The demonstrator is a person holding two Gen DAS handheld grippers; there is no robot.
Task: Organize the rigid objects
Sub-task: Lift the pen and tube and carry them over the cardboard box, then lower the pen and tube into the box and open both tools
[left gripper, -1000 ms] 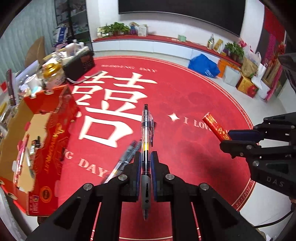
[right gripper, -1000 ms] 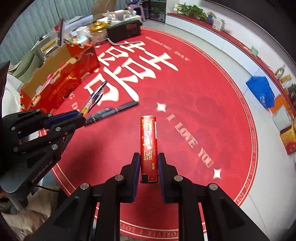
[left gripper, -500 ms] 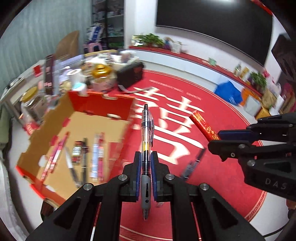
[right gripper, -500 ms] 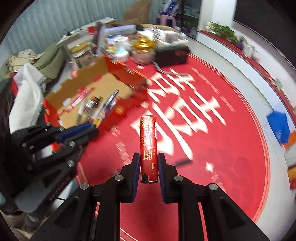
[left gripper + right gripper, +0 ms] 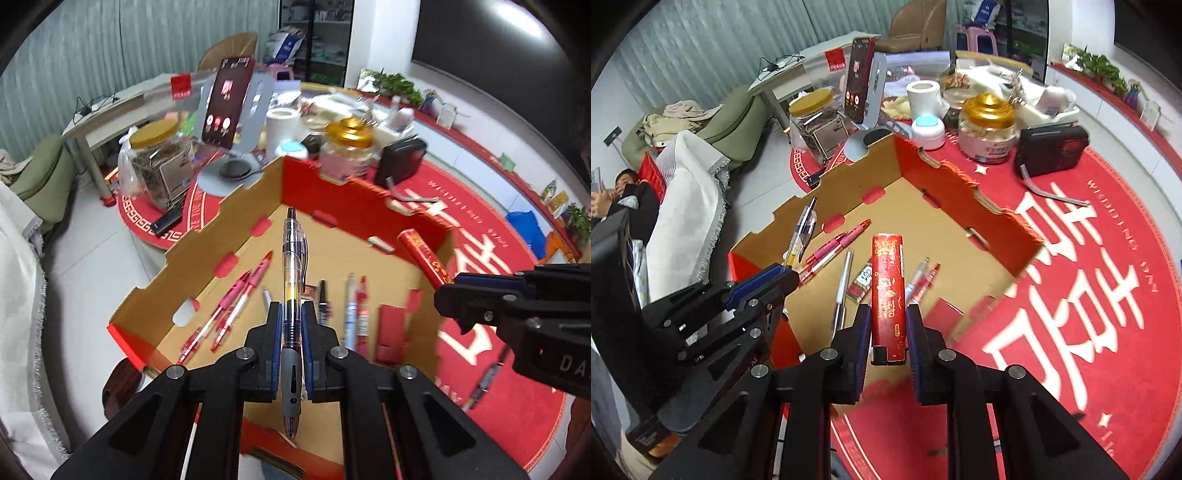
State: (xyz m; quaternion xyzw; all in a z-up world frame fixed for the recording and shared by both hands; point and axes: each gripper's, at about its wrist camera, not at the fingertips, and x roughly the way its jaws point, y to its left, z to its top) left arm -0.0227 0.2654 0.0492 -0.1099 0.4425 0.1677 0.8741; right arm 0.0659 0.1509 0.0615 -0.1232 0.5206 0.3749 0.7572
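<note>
Pen [image 5: 293, 266] lengthwise along left gripper [image 5: 291, 325]

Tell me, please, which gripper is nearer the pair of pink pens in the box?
Left. The left gripper hangs just beside the pink pens; the right gripper is farther across the box.

Both fisheye views are evenly bright under soft indoor light, with a glare patch on the dark wall panel [image 5: 524, 22] at upper right. Edges bow strongly and vignette black. The red mat's lettering [image 5: 1067, 317] smears with motion blur.
</note>
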